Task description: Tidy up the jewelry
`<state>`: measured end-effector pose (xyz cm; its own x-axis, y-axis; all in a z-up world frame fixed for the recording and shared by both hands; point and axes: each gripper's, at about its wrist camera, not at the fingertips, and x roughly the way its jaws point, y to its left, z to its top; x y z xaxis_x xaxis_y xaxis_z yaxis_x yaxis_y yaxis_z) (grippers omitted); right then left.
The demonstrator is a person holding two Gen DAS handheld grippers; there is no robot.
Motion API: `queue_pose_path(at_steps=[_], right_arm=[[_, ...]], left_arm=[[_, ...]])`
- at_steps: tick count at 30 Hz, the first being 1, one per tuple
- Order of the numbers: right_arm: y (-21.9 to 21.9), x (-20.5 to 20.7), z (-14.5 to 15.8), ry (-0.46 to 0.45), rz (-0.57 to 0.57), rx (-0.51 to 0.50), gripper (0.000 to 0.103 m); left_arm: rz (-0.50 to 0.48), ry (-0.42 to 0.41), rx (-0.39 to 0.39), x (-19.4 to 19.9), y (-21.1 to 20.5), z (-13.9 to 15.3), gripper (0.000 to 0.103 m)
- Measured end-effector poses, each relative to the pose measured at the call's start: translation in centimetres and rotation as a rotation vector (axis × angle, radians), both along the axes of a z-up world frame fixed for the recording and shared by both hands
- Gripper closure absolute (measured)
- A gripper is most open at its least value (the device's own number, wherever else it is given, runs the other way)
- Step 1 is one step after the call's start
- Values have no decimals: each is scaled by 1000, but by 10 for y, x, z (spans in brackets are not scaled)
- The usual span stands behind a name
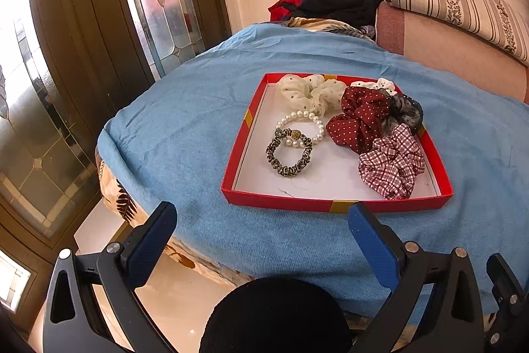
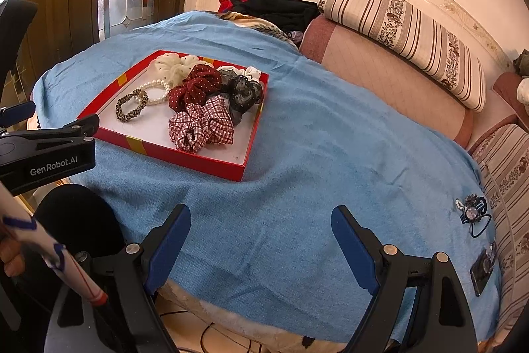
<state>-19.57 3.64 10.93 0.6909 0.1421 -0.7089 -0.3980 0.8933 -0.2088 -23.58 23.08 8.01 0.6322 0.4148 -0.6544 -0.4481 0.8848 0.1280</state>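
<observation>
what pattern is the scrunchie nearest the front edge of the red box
Red-and-white check, like gingham; the checked scrunchie shows best in the left wrist view.

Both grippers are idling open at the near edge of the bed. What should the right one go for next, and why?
Probably swing the right gripper toward the dark blue hair tie lying loose on the blue cover. It and a small dark clip sit outside the red tray that holds the scrunchies, and it is nearer this gripper than the left.

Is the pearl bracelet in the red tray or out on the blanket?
In. The pearl bracelet lies on the white floor of the red tray, inside its rim, overlapping the leopard hair tie.
</observation>
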Motion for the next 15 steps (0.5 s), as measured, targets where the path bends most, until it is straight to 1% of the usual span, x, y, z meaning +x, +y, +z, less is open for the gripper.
queue_pose_path(at_steps=[15], right_arm=[[1, -1, -2, 9, 1, 1, 13]], left_arm=[[10, 7, -4, -1, 4, -3, 0]])
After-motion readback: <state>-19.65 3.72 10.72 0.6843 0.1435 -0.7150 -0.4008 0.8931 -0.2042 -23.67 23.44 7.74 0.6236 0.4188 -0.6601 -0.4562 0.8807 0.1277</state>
